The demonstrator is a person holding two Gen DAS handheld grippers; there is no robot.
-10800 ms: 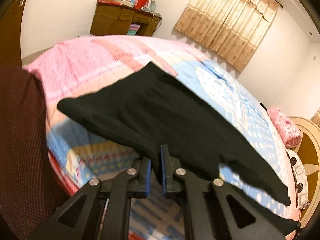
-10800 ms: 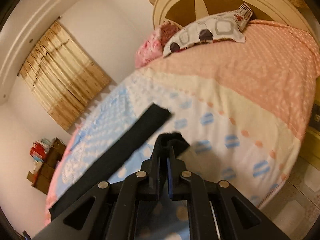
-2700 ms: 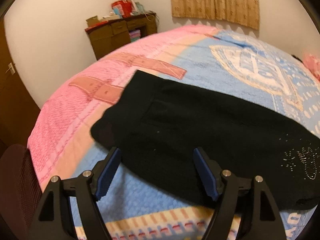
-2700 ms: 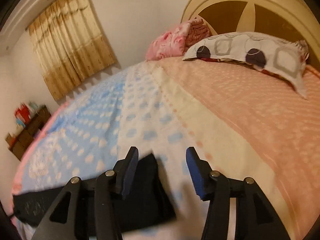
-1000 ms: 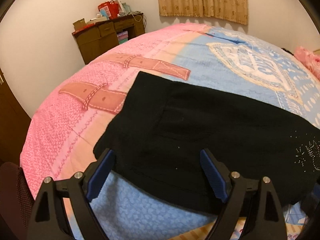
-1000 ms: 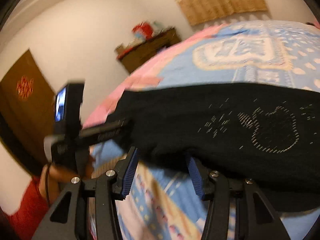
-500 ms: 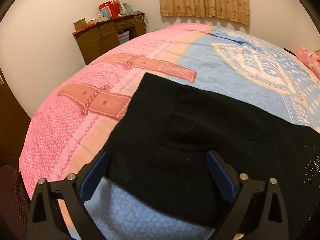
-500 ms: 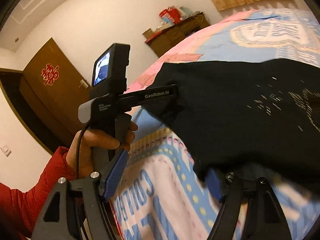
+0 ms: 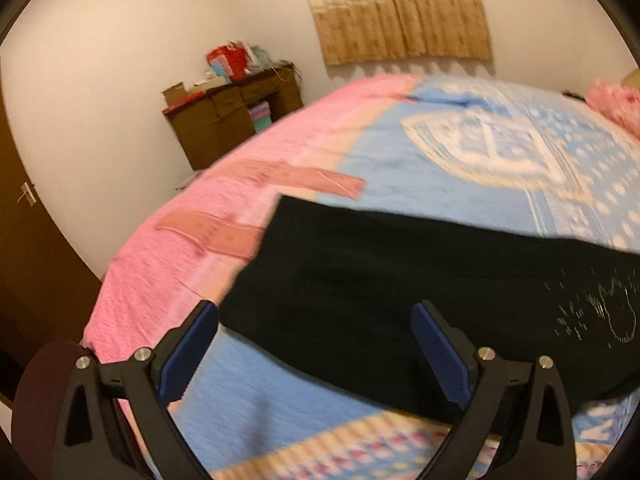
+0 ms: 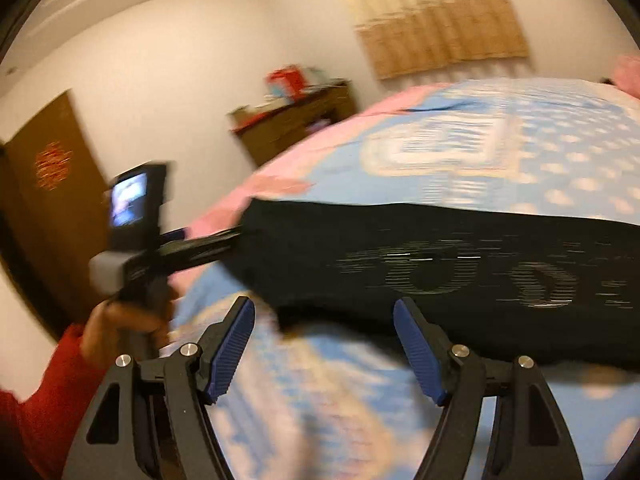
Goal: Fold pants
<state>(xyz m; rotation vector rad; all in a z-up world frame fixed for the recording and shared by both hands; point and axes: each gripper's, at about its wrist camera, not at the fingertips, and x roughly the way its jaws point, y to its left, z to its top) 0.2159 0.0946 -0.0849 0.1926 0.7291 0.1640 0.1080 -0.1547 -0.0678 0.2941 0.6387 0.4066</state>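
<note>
The black pants lie flat on the bed, folded lengthwise, with a white stitched design near their right end. My left gripper is open and empty, just before the pants' near edge at their left end. In the right wrist view the pants stretch across the middle. My right gripper is open and empty in front of their near edge. The left gripper shows there at the left, held by a hand in a red sleeve, its tip at the pants' left end.
The bed's quilt is pink at the left and blue with white patterns at the right. A brown desk with boxes stands by the far wall, under tan curtains. A brown door is at the left.
Both grippers stay open and empty. The left gripper has pulled back and swung slightly right. The right gripper has swung right along the pants, with motion blur.
</note>
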